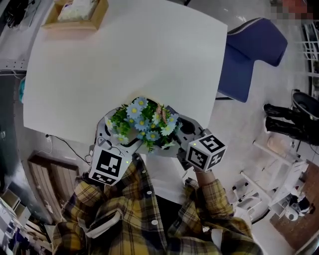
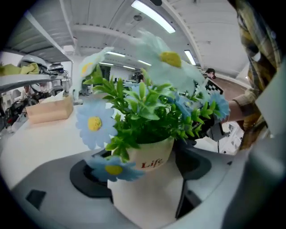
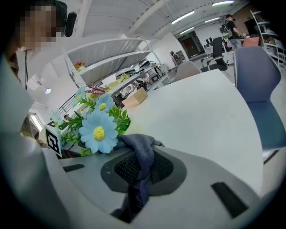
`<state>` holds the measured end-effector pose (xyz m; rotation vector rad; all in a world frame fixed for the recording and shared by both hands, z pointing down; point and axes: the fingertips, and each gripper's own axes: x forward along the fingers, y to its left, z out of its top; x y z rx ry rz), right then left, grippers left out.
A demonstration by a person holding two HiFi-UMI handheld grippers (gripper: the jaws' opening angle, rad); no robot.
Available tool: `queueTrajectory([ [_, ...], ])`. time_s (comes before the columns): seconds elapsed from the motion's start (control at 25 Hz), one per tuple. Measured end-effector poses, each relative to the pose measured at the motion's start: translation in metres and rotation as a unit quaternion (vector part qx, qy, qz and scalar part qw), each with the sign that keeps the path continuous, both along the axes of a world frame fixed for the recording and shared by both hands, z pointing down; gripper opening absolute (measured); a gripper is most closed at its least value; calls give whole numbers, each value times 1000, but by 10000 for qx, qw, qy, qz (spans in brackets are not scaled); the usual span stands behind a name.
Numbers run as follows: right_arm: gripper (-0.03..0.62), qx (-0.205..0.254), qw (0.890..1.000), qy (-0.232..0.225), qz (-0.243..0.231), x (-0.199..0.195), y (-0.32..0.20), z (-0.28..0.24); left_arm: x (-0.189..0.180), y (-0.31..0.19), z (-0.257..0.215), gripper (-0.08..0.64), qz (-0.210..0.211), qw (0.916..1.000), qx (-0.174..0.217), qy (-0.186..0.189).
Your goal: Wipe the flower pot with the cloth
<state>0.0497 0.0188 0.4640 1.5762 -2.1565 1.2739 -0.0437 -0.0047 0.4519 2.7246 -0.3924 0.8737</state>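
Observation:
A small white flower pot (image 2: 149, 179) with red print holds green leaves and pale blue daisies (image 1: 144, 124). It sits tilted between the jaws of my left gripper (image 2: 145, 188), whose black pads (image 2: 89, 179) press on its sides. In the head view the blooms hide the pot, above the near edge of the white table (image 1: 124, 64). My right gripper (image 3: 134, 179) is shut on a dark grey-blue cloth (image 3: 140, 156), which drapes over its ribbed pad right beside the flowers (image 3: 99, 132). Both grippers (image 1: 119, 137) (image 1: 177, 134) flank the plant.
A wooden tissue box (image 1: 75, 14) stands at the table's far left corner. A blue chair (image 1: 249, 55) is at the table's right side. A white rack (image 1: 269, 184) and black shoes (image 1: 284, 119) are on the floor to the right.

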Motion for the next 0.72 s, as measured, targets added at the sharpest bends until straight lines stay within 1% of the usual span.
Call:
queueTrajectory([
  [0.08, 21, -8, 10000, -97, -9, -12, 3, -1, 0, -2, -4, 430, -126, 9999, 5, 112],
  [0.2, 21, -18, 9999, -130, -81, -24, 5, -1, 1, -8, -8, 437, -430, 9983, -182, 346],
  [0.32, 21, -46, 9998, -198, -42, -26, 6, 2, 5, -12, -8, 437, -474, 9977, -243, 410],
  [0.4, 21, -72, 9995, -291, -38, -26, 6, 3, 6, -13, -7, 437, -363, 9982, -218, 421],
  [0.48, 21, -88, 9993, -319, -169, -25, 6, 2, 8, -14, -8, 437, -147, 9988, -193, 419],
  [0.6, 21, -88, 9990, -155, -417, -23, 4, -2, 13, -18, -11, 437, 234, 9989, -177, 367],
  [0.72, 21, -107, 9988, -97, -476, -16, 3, -4, 20, -20, -12, 437, 573, 9976, -195, 336],
])
